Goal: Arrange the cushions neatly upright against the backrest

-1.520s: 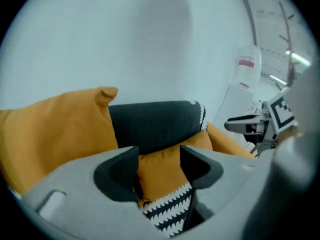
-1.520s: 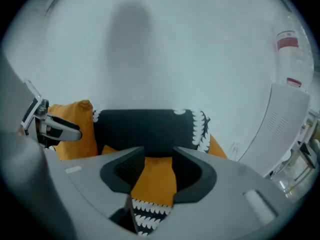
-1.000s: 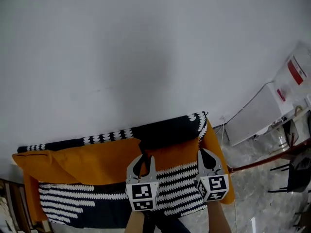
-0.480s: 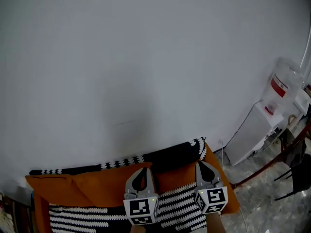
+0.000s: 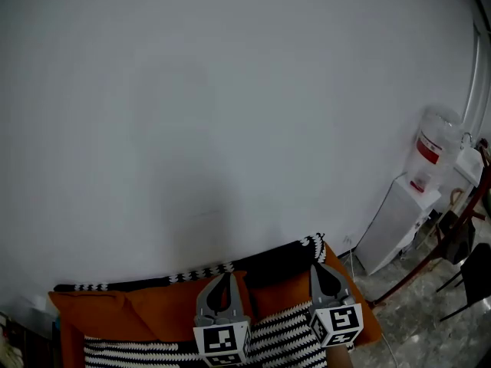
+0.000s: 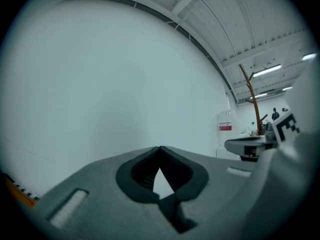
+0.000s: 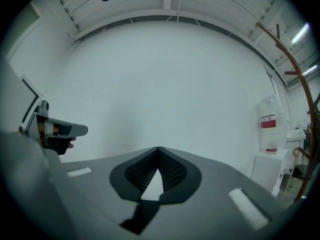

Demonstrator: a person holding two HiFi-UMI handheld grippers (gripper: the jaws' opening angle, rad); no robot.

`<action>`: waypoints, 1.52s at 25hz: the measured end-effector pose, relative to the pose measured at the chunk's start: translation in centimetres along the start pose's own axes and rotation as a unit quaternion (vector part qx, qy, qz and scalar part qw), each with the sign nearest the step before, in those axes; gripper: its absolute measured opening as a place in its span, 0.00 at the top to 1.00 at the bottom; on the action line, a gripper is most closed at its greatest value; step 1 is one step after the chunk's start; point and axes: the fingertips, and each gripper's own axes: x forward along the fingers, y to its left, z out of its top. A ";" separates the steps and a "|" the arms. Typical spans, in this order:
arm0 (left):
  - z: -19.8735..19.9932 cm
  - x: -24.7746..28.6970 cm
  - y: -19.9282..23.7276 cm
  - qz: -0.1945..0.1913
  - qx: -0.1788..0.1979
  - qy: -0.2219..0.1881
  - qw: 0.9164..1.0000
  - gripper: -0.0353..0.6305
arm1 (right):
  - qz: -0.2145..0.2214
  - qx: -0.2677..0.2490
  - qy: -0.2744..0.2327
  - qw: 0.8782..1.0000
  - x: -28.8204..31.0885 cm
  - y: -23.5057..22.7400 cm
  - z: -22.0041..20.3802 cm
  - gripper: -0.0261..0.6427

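An orange cushion (image 5: pixel 138 313) and a striped cushion (image 5: pixel 280 336) are recorded at the head view's bottom edge, below the black backrest (image 5: pixel 280 257). The left gripper (image 5: pixel 224 278) and right gripper (image 5: pixel 318 269) are seen over them. Only the gripper views confirm both jaw pairs closed, empty, facing the white wall (image 7: pixel 160 84).

Plain white wall (image 5: pixel 230 90) fills most of head view. At right: white water dispenser (image 5: pixel 393 225), clear bottle (image 5: pixel 430 146) on top (red label, print unreadable). Brown curved pole (image 6: pixel 252 99) rises near dispenser. Dark chair (image 5: pixel 476 278) at far right edge. Mottled grey floor (image 5: pixel 414 320). Overhead: ribbed white ceiling (image 7: pixel 165 4), lit strip lights (image 6: pixel 265 71).
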 end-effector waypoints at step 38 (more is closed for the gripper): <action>-0.7 -2.2 2.0 0.013 -0.009 0.006 1.000 0.94 | 0.003 0.005 -0.004 1.000 -1.2 1.8 0.4 0.95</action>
